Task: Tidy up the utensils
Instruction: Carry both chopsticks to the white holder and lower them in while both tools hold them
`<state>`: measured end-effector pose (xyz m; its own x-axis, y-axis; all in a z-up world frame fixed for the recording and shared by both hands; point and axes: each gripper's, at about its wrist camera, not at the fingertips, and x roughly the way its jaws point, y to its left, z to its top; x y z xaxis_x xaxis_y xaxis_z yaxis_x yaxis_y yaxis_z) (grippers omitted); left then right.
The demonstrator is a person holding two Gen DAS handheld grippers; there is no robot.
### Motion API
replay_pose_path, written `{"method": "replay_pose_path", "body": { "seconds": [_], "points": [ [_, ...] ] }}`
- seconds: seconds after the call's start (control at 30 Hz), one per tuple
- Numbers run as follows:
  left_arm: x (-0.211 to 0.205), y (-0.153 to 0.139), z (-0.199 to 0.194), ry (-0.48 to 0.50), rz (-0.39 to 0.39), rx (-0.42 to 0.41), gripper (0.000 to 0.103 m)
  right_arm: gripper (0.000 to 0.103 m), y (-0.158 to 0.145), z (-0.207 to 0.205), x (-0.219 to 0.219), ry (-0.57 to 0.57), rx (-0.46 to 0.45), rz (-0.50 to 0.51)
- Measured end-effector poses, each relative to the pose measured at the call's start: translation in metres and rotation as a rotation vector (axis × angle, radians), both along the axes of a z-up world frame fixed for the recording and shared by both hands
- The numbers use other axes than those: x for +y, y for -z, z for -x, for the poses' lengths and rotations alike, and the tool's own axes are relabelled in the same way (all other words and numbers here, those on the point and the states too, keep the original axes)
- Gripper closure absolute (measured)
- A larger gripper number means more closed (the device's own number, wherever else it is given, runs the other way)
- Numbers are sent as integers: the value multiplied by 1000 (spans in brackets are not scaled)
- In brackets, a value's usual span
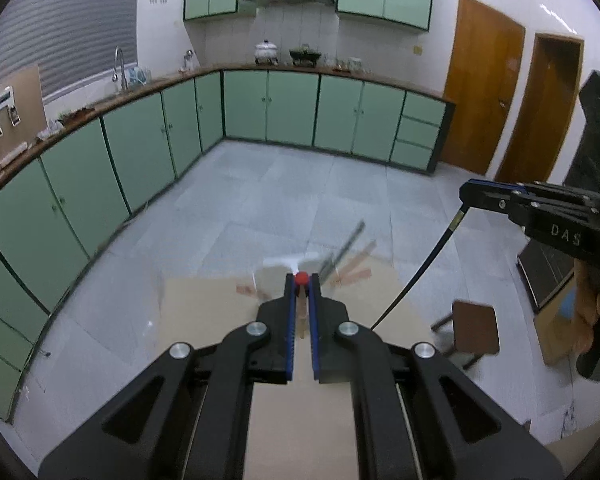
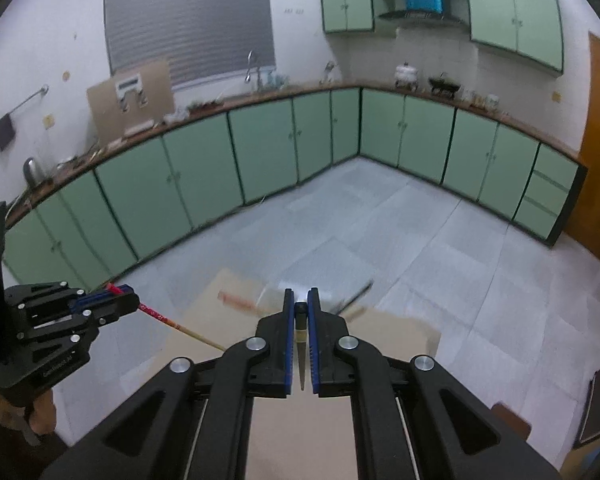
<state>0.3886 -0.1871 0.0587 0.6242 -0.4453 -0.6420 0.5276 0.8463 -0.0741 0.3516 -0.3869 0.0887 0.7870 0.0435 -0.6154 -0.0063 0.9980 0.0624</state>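
Black linkage arms fill the foreground of both wrist views, each tool raised above a beige cardboard-covered counter (image 1: pixel 300 420) in a green-cabinet kitchen. Left tool (image 1: pixel 302 280) is closed on a red-topped wooden chopstick (image 1: pixel 301 278), whose red end shows at the fingertips and whose pale shaft runs back between the blue pads (image 1: pixel 290 320); from the right wrist view the same stick slants down from the tool toward the counter. Right tool (image 2: pixel 301 294) is clamped on a slim black chopstick with a gold band (image 2: pixel 301 334), seen from the left wrist view as a long dark rod hanging diagonally from the tool. Both sticks are held at their upper ends, well clear of the surface.

At the counter's far edge sits what appears to be a clear holder (image 1: pixel 284 266) with several other utensils (image 1: pixel 346 246) leaning out of it, though blur makes its shape uncertain.

Risk lies in the grip: each stick is pinched near one end only, so its long free length could swing or pivot between the pads and miss the holder's opening. A tip striking the leaning utensils could tip the holder or knock it off the edge.
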Motion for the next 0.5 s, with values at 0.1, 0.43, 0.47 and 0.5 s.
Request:
{"method": "replay_pose_path", "body": {
  "seconds": [0.1, 0.43, 0.47, 0.5],
  "points": [
    [-9, -10, -25, -27, 14, -18, 98, 97, -9, -25, -7, 26, -32, 6],
    [-34, 31, -115, -94, 18, 35, 98, 97, 35, -106, -26, 68, -32, -7],
    [-36, 43, -125, -100, 15, 54, 98, 97, 41, -112, -28, 71, -25, -14],
    [-37, 50, -132, -104, 12, 67, 98, 97, 50, -117, -30, 74, -17, -21]
  ]
}}
